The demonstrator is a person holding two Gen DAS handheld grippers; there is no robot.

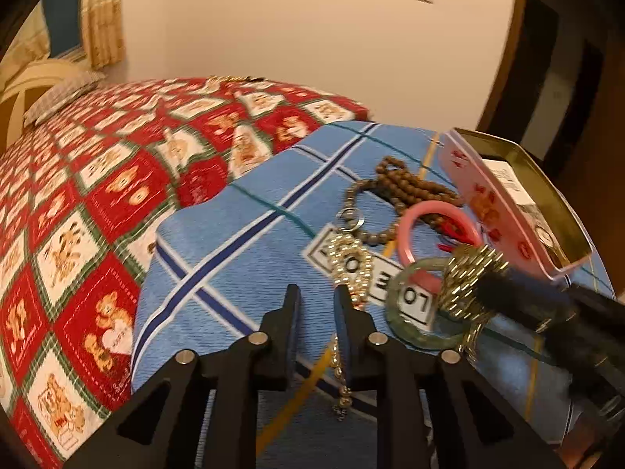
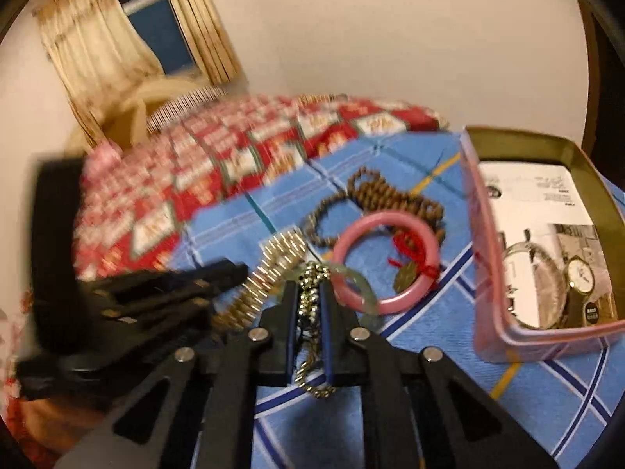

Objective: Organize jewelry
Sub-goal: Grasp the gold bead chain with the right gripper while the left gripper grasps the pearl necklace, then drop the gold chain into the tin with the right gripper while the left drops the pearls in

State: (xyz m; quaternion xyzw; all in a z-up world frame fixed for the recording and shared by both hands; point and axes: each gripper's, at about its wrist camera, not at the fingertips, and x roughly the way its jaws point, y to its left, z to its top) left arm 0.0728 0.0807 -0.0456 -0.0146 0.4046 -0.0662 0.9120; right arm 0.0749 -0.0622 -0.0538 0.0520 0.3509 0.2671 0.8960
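Jewelry lies on a blue plaid cloth (image 1: 234, 258): brown bead strands (image 1: 406, 187), a pink bangle (image 1: 441, 230), a green jade bangle (image 1: 418, 328) and a gold bead chain (image 1: 349, 262). My left gripper (image 1: 315, 293) is open beside the gold bead chain and holds nothing. My right gripper (image 2: 307, 281) is shut on a gold bead chain (image 2: 310, 308) that hangs between its fingers. The other gripper (image 2: 230, 271) in the right wrist view touches a gold link bracelet (image 2: 269, 273). In the left wrist view the right gripper's dark tip (image 1: 492, 285) sits at the gold link bracelet (image 1: 468, 277).
An open pink tin (image 2: 492, 273) lined with a printed watch leaflet (image 2: 547, 242) stands at the right of the cloth. A red teddy-bear quilt (image 1: 78, 203) covers the bed to the left. A wall and curtains (image 2: 97, 47) lie behind.
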